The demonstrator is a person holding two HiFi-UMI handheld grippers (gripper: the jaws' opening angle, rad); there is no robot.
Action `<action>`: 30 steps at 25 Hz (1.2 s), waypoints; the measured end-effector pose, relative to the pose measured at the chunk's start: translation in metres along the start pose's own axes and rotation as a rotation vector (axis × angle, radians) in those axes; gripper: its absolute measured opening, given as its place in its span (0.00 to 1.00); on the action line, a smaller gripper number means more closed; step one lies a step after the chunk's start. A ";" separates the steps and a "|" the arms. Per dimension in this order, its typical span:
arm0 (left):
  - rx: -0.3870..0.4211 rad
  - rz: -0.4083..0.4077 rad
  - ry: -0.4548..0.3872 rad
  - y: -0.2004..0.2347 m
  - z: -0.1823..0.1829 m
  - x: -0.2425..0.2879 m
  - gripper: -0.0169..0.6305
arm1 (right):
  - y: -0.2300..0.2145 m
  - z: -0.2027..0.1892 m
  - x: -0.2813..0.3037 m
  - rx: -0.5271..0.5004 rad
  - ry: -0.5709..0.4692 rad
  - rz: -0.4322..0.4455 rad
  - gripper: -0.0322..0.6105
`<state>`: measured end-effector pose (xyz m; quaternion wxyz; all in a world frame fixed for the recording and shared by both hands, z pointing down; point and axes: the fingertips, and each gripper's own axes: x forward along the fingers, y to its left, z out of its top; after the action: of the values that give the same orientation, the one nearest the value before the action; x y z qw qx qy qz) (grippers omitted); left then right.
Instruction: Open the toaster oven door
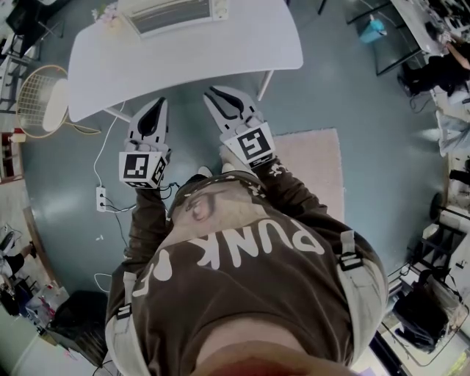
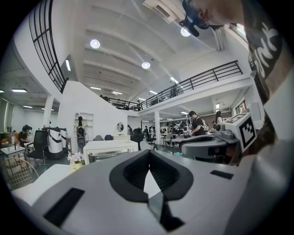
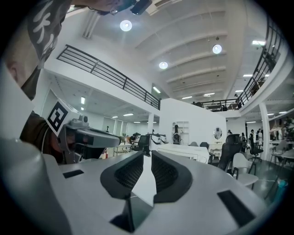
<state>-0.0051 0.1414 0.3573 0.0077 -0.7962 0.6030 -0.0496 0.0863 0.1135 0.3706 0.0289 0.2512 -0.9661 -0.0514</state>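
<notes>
Left gripper [image 1: 156, 103] clenched on nothing, tips meeting in its own view, held low by the person's body and short of the table [image 1: 220, 51] edge. Right gripper [image 1: 214, 92] alongside it, jaws parted by only a thin slit, nothing between them.

Toaster oven [image 1: 172, 15] sits at the far side of the white table, well apart from both grippers, with a small bunch of flowers [image 1: 106, 13] just to its left. The left gripper view shows its front face square-on; the door looks upright and shut.

Progress: none to speak of — the door reads as closed and the handle untouched. Everything is left: reach across the table, take the handle at the door's top edge, swing the door down. Handle detail is too small to read from here.
</notes>
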 end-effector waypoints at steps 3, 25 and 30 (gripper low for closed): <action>0.000 -0.001 0.009 -0.001 -0.001 0.008 0.03 | -0.008 -0.003 0.003 0.006 -0.001 0.001 0.15; -0.061 -0.105 0.027 0.209 -0.041 0.167 0.03 | -0.122 -0.045 0.238 0.067 0.132 -0.134 0.16; -0.072 -0.147 0.025 0.253 -0.042 0.196 0.03 | -0.178 -0.058 0.278 0.192 0.156 -0.229 0.16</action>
<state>-0.1987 -0.1141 0.3948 -0.0322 -0.8375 0.5442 -0.0381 -0.0654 -0.1818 0.4164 0.0739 0.3648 -0.9264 0.0577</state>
